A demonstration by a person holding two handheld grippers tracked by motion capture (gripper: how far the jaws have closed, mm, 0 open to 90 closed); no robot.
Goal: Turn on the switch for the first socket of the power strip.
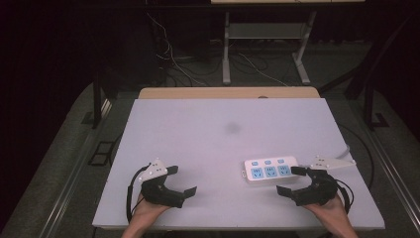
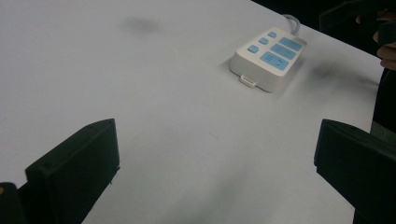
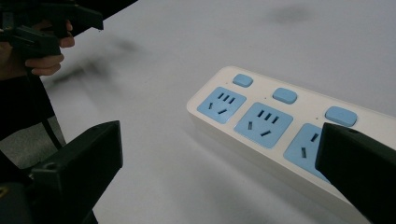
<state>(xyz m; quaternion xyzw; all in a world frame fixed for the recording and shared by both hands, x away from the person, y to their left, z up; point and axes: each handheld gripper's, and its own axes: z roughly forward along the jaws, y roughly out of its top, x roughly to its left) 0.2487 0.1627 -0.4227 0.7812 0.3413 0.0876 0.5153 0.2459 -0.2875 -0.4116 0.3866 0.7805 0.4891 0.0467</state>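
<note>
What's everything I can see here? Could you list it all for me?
power strip: one, white with three blue sockets and three blue buttons, lying on the table's right near part
cord: one, pale, leaving the strip's right end
table: one, white top with a wooden far edge
dark smudge: one, grey, mid-table
metal frame: one, grey, on the floor beyond
left gripper: one, black, open, near left
right gripper: one, black, open, beside the strip

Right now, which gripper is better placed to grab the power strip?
Right. The right gripper sits open right beside the power strip, one jaw almost at its end. The left gripper is open too, but farther off across the table.
</note>
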